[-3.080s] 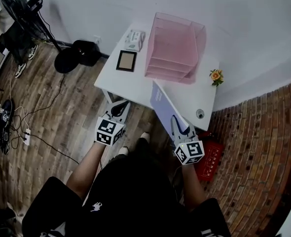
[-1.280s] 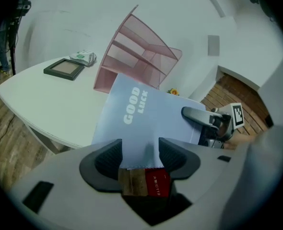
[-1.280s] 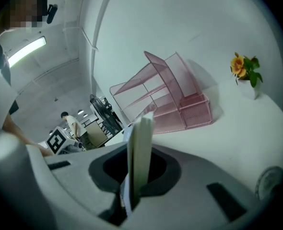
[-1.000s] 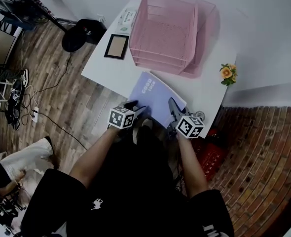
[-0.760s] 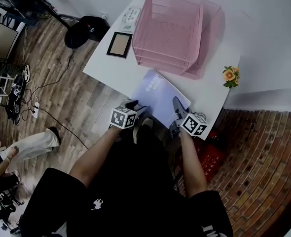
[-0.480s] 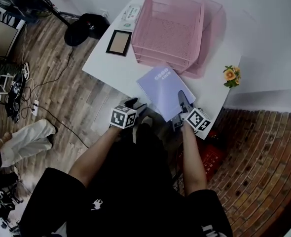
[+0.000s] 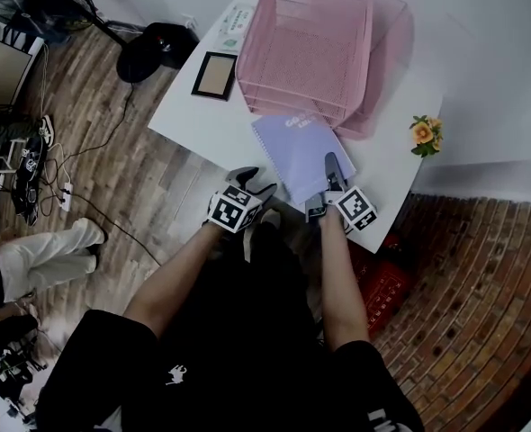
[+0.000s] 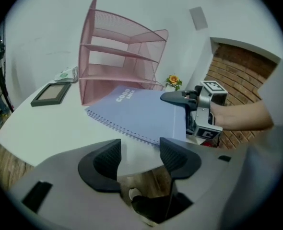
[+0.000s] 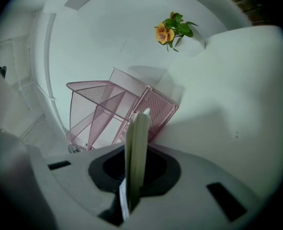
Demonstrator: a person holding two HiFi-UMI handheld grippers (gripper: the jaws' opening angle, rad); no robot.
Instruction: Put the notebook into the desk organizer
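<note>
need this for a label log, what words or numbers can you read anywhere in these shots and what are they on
"GOOD": first line of white print on the cover of the lilac spiral-bound notebook; a probable reading only.
Second line below it: too blurred to read.
Green print on the small white packet at the far edge of the white table: too small to read.
Nothing else readable.

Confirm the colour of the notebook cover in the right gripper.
The notebook cover is pale lavender-blue with white lettering, clearest in the left gripper view.
</note>
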